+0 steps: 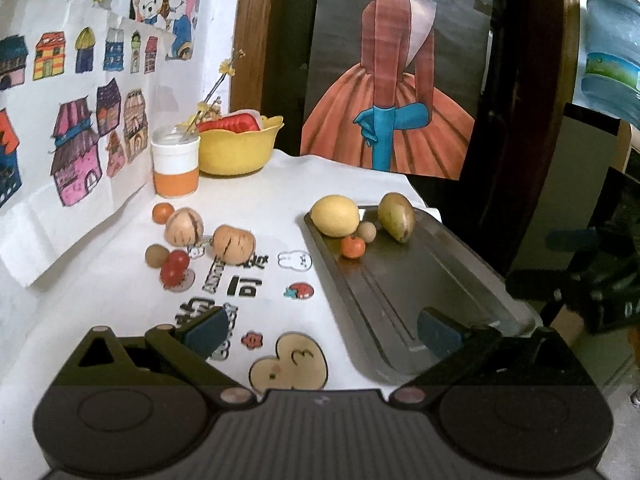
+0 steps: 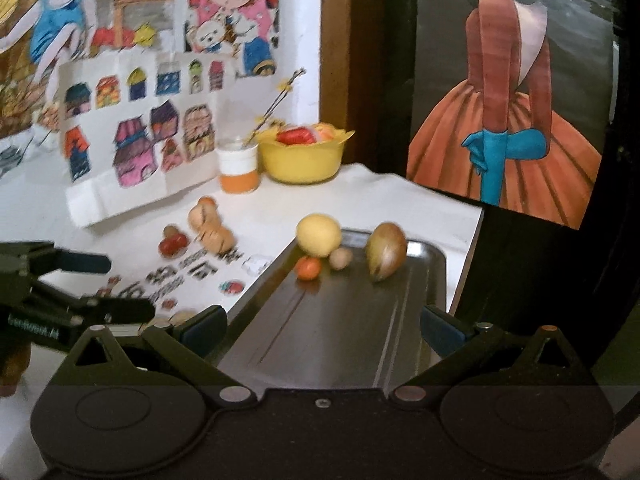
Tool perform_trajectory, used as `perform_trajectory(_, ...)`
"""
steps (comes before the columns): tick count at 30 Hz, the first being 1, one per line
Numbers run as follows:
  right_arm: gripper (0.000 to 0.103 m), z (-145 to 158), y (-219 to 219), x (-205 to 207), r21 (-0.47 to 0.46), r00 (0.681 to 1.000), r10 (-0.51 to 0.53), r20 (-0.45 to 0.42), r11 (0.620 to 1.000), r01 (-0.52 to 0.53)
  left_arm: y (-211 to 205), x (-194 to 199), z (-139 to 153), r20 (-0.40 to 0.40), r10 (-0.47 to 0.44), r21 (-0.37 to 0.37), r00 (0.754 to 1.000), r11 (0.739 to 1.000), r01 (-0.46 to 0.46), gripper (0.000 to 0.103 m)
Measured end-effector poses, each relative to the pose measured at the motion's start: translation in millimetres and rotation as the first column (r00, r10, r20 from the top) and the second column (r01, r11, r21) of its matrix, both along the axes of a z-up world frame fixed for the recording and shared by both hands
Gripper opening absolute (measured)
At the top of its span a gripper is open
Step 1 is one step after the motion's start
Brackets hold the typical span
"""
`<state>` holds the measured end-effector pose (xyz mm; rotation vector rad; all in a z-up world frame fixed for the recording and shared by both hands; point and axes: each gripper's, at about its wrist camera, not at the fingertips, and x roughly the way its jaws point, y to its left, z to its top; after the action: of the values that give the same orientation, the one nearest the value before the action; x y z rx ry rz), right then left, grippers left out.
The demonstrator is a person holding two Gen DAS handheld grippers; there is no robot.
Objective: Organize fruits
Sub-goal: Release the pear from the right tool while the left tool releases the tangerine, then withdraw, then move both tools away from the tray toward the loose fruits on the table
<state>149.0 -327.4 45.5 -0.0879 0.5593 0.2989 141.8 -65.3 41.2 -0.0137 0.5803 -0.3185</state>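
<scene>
Metal tray (image 1: 460, 280) lengthwise toward wall

White cloth on worktop (image 1: 248, 200) carries printed black lettering (image 1: 236, 280): Chinese-style characters, one reading roughly "可", plus outlined Latin letters running sideways, too distorted to read. Cartoon stickers beside it, no words. Left gripper body (image 2: 36, 322), seen from the right wrist, bears a small pale word, blurred, unreadable. Water jug label (image 1: 610, 70): illegible.
</scene>
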Motion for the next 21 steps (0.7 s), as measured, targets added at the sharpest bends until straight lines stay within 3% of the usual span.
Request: perform_trajectory(21, 0.102, -36.2, 49.9, -41.4, -0.033, 0.985, 0.074, -0.155, 0.996, -0.080, 47.9, -34.4, -25.5, -0.091, 0.069, 0.022, 0.993, 0.998, -0.067, 0.103)
